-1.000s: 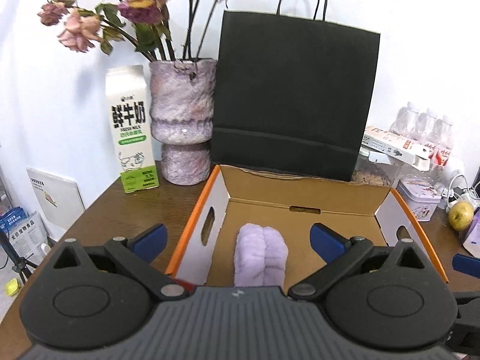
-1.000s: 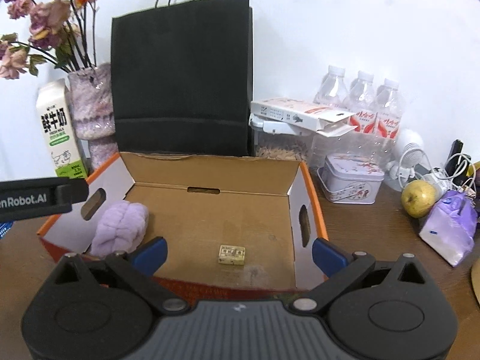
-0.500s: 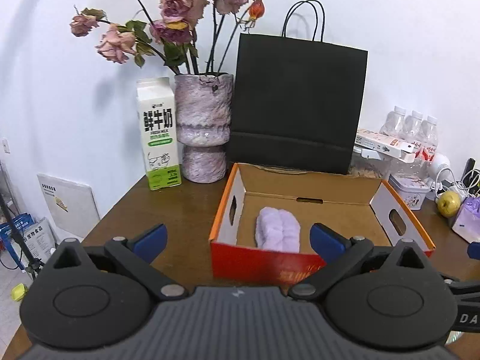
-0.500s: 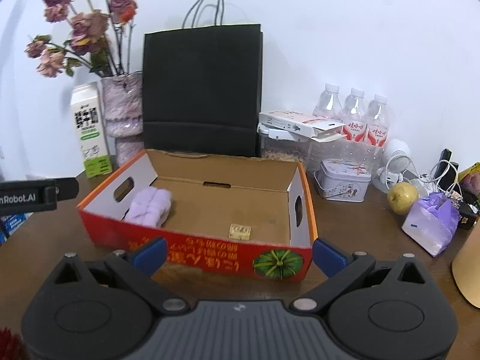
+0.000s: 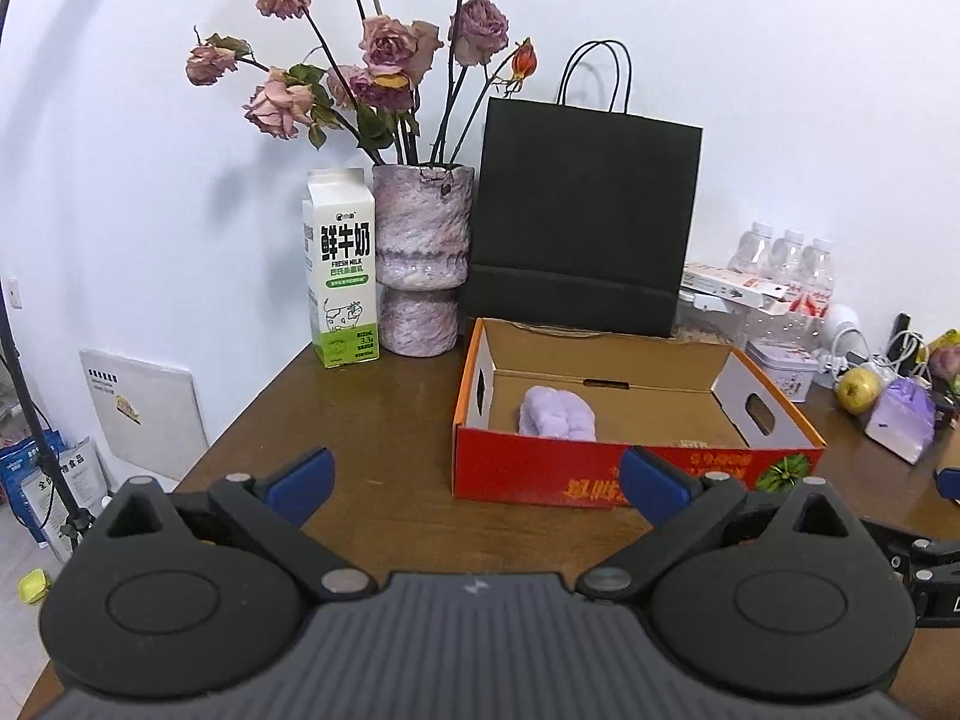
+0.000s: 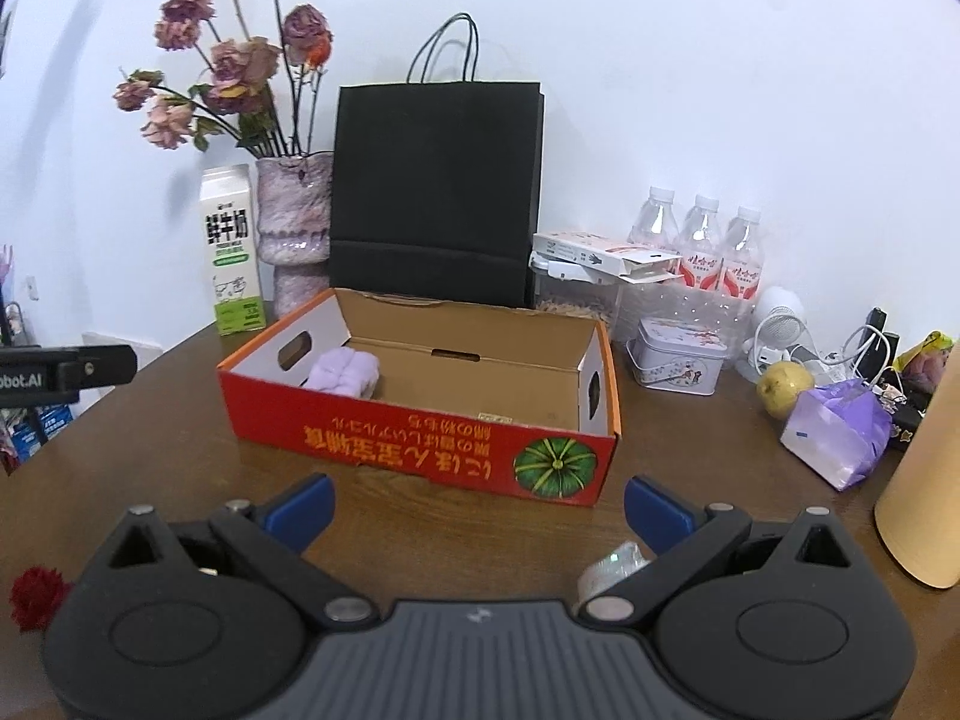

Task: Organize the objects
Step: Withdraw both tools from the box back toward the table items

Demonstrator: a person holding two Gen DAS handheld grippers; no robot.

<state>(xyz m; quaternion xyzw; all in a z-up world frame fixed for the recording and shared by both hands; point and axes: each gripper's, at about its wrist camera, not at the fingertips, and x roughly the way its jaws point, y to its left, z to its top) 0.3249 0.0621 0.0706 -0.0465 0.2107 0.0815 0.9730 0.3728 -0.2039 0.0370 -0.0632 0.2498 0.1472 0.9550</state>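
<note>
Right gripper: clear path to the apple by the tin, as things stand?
Probably yes. The right gripper is open and empty, and the apple sits exposed on the table's right side. Only the purple pouch beside it and the cables behind crowd it; approaching from above looks free.

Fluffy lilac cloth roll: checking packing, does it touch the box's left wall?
Cannot tell. In the right wrist view the fluffy lilac cloth roll sits close beside the white left wall; the front wall hides its base.

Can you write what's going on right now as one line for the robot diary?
left gripper: open, empty | right gripper: open, empty | fluffy purple cloth: inside red-orange cardboard box | both grippers: in front of box, apart from it
</note>
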